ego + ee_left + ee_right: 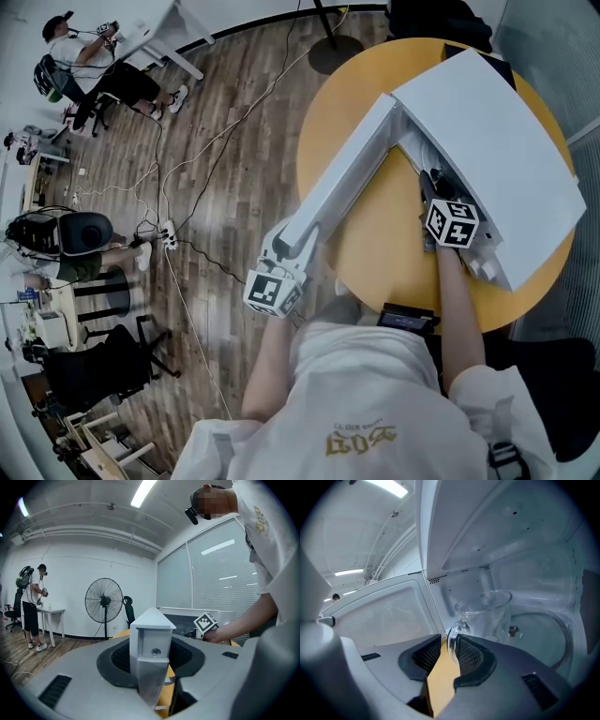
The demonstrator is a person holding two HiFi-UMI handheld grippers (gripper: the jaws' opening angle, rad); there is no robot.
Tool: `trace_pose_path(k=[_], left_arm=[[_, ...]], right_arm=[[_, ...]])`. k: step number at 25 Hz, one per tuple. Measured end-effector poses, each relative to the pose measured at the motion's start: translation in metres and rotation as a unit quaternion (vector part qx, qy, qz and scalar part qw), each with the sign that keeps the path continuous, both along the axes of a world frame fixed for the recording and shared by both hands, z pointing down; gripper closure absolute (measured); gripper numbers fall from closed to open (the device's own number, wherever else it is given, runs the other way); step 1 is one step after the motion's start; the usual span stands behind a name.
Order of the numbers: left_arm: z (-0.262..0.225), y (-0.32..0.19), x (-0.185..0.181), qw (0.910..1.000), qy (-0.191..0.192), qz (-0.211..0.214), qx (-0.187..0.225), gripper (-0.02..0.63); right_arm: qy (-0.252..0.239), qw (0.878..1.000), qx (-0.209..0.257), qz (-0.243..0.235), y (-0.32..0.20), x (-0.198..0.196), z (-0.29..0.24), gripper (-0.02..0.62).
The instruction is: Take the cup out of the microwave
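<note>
Reaching into the microwave (pixel 525 536), the right hand-held gripper (pixel 447 644) straddles the cup handle (pixel 457 629).

Ceiling strip lights (pixel 143 491) give bright, even, cool illumination. The head view shows only soft shadows on the floor (pixel 216 187). All views are wide-angle: straight lines bow toward the edges, and both gripper views darken to black corners. The door edge (pixel 151 653) nearest the left lens is out of focus. The microwave interior (pixel 525 541) appears pale and hazy, with highlights glinting on the cup (pixel 490 613).
</note>
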State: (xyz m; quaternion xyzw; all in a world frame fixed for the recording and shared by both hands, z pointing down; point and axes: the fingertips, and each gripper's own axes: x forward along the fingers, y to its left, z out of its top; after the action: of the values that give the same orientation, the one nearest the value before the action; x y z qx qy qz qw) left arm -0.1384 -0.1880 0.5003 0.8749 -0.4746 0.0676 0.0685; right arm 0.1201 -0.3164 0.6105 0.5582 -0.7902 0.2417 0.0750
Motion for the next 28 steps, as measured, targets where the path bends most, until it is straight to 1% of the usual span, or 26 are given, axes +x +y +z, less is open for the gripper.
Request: trace_pose_path(k=[4, 5, 7, 18, 23, 28], left_arm=[[0.001, -0.001, 0.001, 1.0000, 0.001, 0.001, 0.001, 0.426], [0.001, -0.001, 0.001, 1.0000, 0.001, 0.000, 0.001, 0.426], [0.002, -0.001, 0.001, 1.0000, 0.001, 0.000, 0.001, 0.426], [0.000, 0.000, 0.002, 1.0000, 0.001, 0.001, 0.000, 0.426], [-0.002, -0.001, 0.001, 1.0000, 0.002, 0.001, -0.001, 0.426], [-0.003, 0.000, 0.002, 1.0000, 0.001, 0.000, -0.002, 0.426]], right_arm=[[-0.007, 1.000, 0.003, 0.001, -0.001, 0.002, 0.001, 0.493], [-0.007, 1.000, 0.004, 0.003, -0.001, 0.003, 0.001, 0.502], [-0.001, 1.000, 0.007, 0.007, -0.002, 0.006, 0.002, 0.542], [0.069, 0.997, 0.042, -0.018, -0.001, 0.003, -0.003, 0.565], [0.056, 0.996, 0.061, -0.023, 0.000, 0.002, -0.010, 0.566], [0.049, 0.996, 0.067, -0.020, 0.003, 0.002, -0.013, 0.569]])
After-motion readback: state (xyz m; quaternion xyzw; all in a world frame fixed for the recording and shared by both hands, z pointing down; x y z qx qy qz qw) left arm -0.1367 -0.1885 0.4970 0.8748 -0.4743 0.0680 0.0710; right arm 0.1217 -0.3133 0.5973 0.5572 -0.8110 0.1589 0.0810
